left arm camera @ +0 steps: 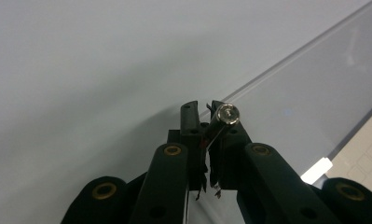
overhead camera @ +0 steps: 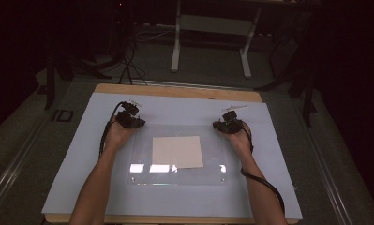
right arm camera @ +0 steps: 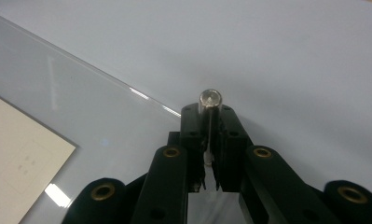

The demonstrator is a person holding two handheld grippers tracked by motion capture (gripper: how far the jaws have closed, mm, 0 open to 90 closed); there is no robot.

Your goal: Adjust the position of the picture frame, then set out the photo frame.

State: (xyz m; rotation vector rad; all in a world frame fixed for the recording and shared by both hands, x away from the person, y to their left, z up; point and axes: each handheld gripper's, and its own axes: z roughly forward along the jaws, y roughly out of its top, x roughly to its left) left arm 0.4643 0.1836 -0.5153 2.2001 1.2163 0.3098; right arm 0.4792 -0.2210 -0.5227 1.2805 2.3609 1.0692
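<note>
Between the tongs, paper (overhead camera: pixel 177 151) under clear sheet (overhead camera: pixel 142 154)

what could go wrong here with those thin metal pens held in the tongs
The left tongs grip their metal pen slanted across the jaws, so it might twist or slip once pressed down. The right tongs hold their metal pen straighter. Both sit by the clear sheet edge; a tip could catch that edge or shift the sheet over the paper square.
</note>
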